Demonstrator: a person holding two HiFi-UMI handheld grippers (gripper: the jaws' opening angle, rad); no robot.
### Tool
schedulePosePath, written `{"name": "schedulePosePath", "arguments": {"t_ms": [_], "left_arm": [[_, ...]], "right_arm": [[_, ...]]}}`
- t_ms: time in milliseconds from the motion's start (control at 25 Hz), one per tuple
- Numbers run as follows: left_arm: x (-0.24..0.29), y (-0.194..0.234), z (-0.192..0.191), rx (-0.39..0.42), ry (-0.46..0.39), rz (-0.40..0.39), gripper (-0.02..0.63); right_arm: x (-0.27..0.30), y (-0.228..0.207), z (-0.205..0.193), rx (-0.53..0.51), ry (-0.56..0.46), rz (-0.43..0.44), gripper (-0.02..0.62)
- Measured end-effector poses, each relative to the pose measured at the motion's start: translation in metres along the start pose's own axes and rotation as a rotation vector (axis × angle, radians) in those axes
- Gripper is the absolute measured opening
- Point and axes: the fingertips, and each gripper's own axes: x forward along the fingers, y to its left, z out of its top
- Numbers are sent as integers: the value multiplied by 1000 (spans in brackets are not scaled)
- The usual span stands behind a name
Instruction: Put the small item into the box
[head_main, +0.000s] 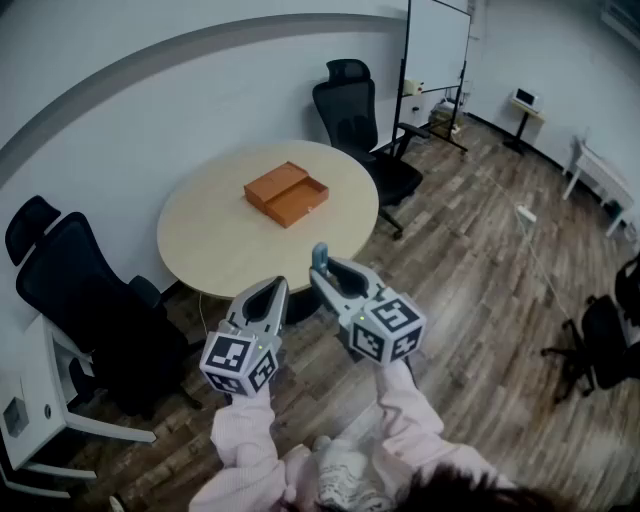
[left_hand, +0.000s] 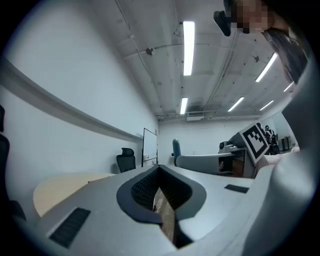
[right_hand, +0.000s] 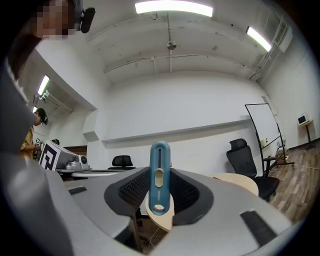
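Meeting room around a round table

A pale round table (head_main: 225, 245) stands at the centre of the head view on a dark wood plank floor (head_main: 480, 290). A black office chair (head_main: 352, 112) sits at its upper right edge, and another black chair (head_main: 85, 295) stands at the left, near the curved white wall (head_main: 130, 110). A whiteboard on a stand (head_main: 437, 45) is at the top, with a small white stand (head_main: 525, 103) to its right. A white desk (head_main: 45, 425) fills the lower left corner. A third dark chair (head_main: 600, 345) sits at the right edge. In the left gripper view, strip lights (left_hand: 188, 47) run along the ceiling
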Motion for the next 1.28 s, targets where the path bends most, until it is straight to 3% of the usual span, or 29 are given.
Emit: {"name": "schedulePosePath", "arguments": {"t_ms": [400, 640, 880, 1280], "left_arm": [[7, -15, -6, -11, 7, 6, 11], [4, -23, -15, -22, 20, 47, 11], [6, -14, -21, -41, 26, 88, 11], [34, 10, -24, -45, 27, 91, 11]], "right_arm": [[-12, -8, -1, 21, 2, 14, 138], [-21, -12, -5, 41, 8, 36, 138], [-11, -15, -10, 45, 25, 64, 138], [15, -38, -12, 52, 34, 62, 138]]}}
